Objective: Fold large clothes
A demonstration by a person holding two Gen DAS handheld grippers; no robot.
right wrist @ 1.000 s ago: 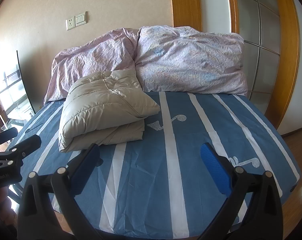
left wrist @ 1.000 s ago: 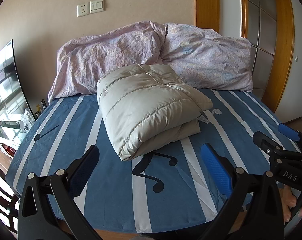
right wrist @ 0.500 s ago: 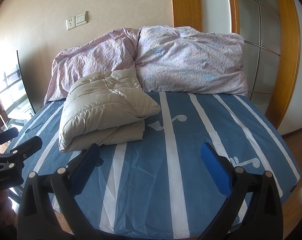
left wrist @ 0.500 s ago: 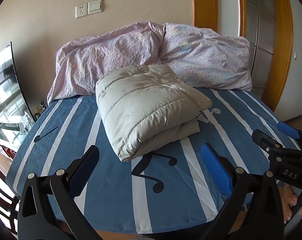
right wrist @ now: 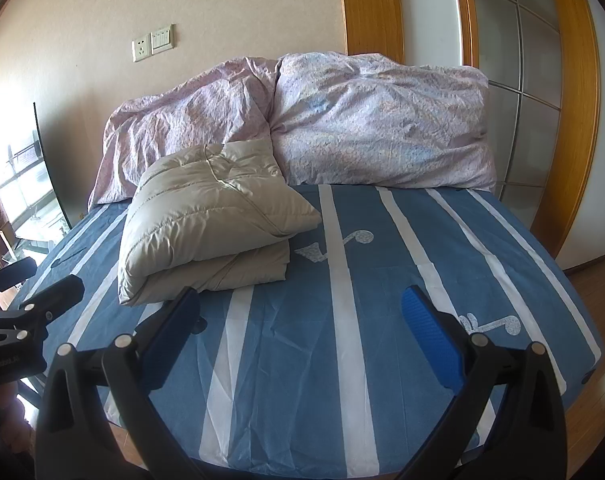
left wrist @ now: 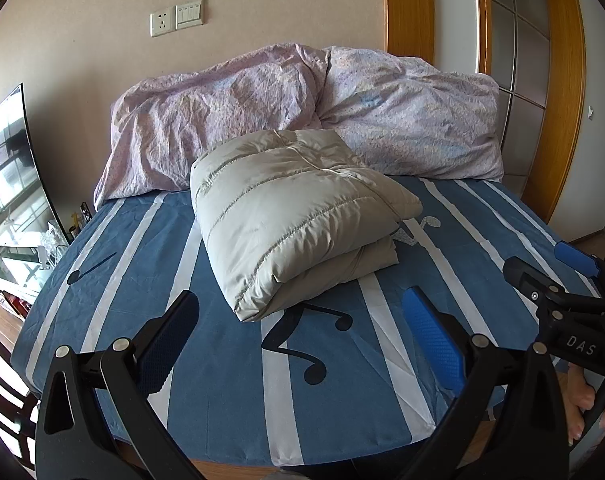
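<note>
A beige puffy down jacket (left wrist: 290,216) lies folded in a thick bundle on the blue striped bed sheet (left wrist: 342,380); it also shows in the right wrist view (right wrist: 206,224). My left gripper (left wrist: 302,332) is open and empty, held over the foot of the bed, short of the jacket. My right gripper (right wrist: 302,332) is open and empty, over the bed to the right of the jacket. Each gripper shows in the other's view: the right one (left wrist: 558,276) at the right edge, the left one (right wrist: 30,292) at the left edge.
A crumpled pink duvet (left wrist: 302,112) is piled along the wall behind the jacket. A TV screen (left wrist: 10,168) and low cabinet stand left of the bed. A wooden sliding door (right wrist: 534,92) is at the right. Wooden floor (right wrist: 598,292) lies beyond the bed's right edge.
Both grippers have drifted only slightly; the jacket has not moved and nothing was grasped or released.
</note>
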